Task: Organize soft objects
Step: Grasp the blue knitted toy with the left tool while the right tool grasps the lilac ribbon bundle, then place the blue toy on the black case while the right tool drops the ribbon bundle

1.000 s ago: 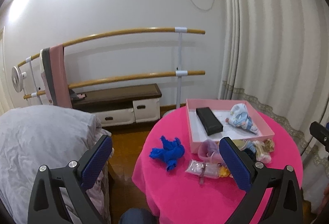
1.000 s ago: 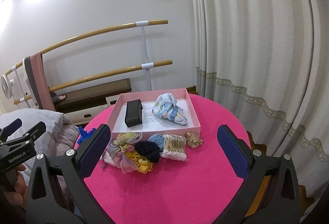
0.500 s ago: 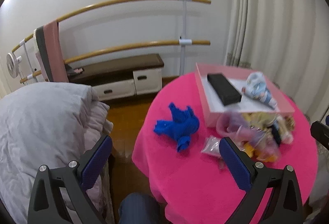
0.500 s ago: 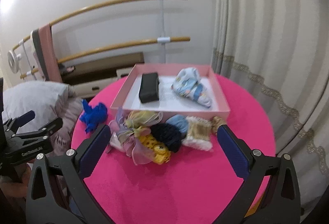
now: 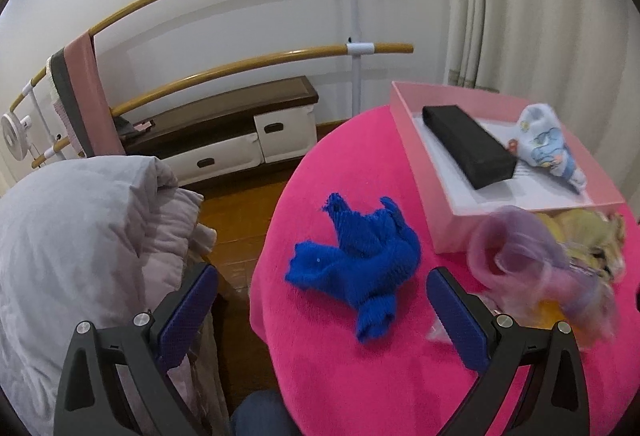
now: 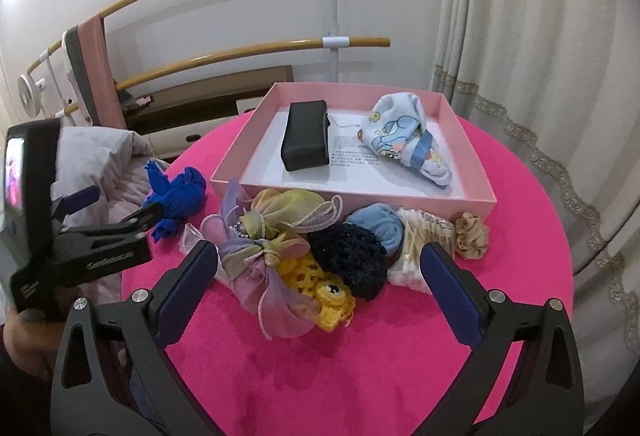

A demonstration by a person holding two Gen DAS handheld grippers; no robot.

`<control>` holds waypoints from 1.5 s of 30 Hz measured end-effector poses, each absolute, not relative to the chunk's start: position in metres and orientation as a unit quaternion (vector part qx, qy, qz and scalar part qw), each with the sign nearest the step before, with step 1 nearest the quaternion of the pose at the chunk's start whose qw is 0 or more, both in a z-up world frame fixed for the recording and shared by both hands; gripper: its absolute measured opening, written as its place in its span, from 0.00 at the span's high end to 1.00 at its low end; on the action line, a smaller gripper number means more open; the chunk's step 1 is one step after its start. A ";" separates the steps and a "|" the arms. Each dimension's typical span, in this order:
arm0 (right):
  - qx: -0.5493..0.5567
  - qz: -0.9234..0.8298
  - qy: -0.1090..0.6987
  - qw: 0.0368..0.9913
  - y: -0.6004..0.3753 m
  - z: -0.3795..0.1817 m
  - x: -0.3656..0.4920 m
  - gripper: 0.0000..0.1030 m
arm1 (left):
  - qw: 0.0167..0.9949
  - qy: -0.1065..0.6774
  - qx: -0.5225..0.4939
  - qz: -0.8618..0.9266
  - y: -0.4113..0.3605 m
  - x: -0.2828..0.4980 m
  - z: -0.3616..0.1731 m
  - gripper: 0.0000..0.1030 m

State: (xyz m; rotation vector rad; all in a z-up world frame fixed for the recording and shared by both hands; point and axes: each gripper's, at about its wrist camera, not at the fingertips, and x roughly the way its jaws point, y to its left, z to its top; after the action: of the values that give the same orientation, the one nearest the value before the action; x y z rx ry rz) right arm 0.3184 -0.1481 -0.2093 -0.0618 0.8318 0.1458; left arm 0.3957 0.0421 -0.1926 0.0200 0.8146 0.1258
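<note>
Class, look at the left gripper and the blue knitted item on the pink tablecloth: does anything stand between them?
Nothing visible does. The left gripper is open, and the blue knitted item lies just ahead of its fingers on bare tablecloth. The organza pouches sit off to the right.
</note>
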 end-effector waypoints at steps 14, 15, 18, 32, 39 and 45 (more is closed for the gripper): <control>-0.030 0.131 0.446 0.885 -0.119 -0.251 0.359 0.35 | 0.896 0.442 -0.033 0.011 0.047 0.460 -0.245 0.35; -0.026 0.136 0.445 0.885 -0.119 -0.252 0.360 0.41 | 0.895 0.444 -0.037 0.003 0.047 0.462 -0.247 0.40; -0.012 0.143 0.438 0.888 -0.123 -0.251 0.357 0.53 | 0.896 0.443 -0.028 -0.005 0.045 0.462 -0.249 0.60; 0.098 0.157 0.396 0.900 -0.173 -0.230 0.344 0.61 | 0.909 0.417 -0.018 0.002 0.058 0.414 -0.227 0.65; 0.099 0.148 0.380 0.908 -0.180 -0.220 0.334 0.61 | 0.913 0.408 -0.012 -0.001 0.054 0.382 -0.207 0.65; 0.089 0.136 0.369 0.915 -0.187 -0.211 0.323 0.61 | 0.916 0.400 -0.017 -0.017 0.049 0.359 -0.185 0.66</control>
State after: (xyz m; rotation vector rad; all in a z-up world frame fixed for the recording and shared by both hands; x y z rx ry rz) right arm 0.3227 -0.1875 -0.2113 0.1839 0.7587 0.2794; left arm 0.3593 0.0490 -0.1849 -0.0354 0.8229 -0.0342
